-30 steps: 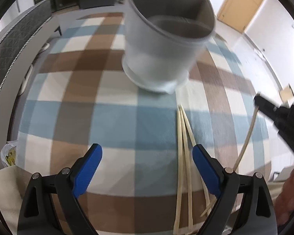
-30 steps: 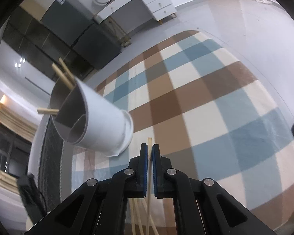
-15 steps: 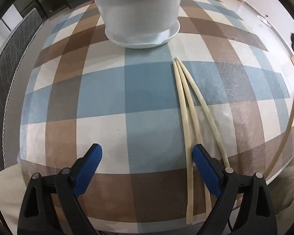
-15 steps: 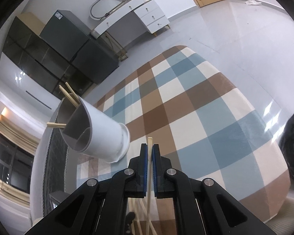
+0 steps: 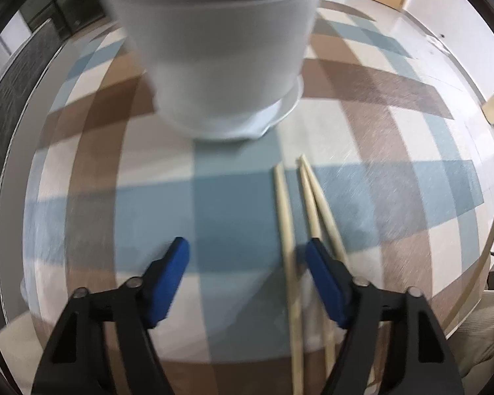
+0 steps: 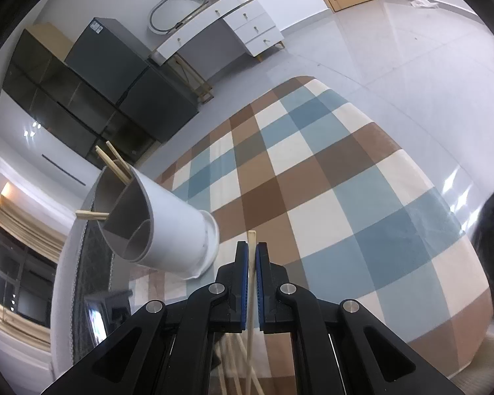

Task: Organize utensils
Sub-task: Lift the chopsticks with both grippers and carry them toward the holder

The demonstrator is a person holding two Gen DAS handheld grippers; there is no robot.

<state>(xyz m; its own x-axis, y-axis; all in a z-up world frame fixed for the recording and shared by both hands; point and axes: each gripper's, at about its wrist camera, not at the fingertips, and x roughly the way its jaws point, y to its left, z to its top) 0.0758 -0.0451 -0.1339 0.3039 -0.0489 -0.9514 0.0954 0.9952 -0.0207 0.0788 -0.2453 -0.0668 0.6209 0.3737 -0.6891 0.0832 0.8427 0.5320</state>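
- Left gripper (image 5: 247, 263): blue-padded fingers (image 5: 168, 276) spread wide apart, holding nothing, low over the checked cloth (image 5: 395, 204) on the counter.
- Three loose chopsticks (image 5: 285, 217) lie flat on the cloth, tips pointing toward the holder. One runs between the left fingers, close to the right-hand pad; the other two pass beneath or just beside that pad, which of the two cannot be told. Left view is motion-blurred.
- White utensil holder (image 5: 220, 65) stands upright on its saucer-like base, just beyond the chopstick tips and not touching them.
- Right gripper (image 6: 252, 253): fingers pressed nearly together, clamped on a single chopstick (image 6: 252, 240). Its tip shows just past the pads; the shaft runs back between them.
- Right view: holder (image 6: 178, 230) sits left of the gripper, divided into compartments. Several chopsticks (image 6: 113, 163) stand in the far compartment and another pair (image 6: 89, 214) leans out over the rim.
- Held chopstick is apart from the holder.
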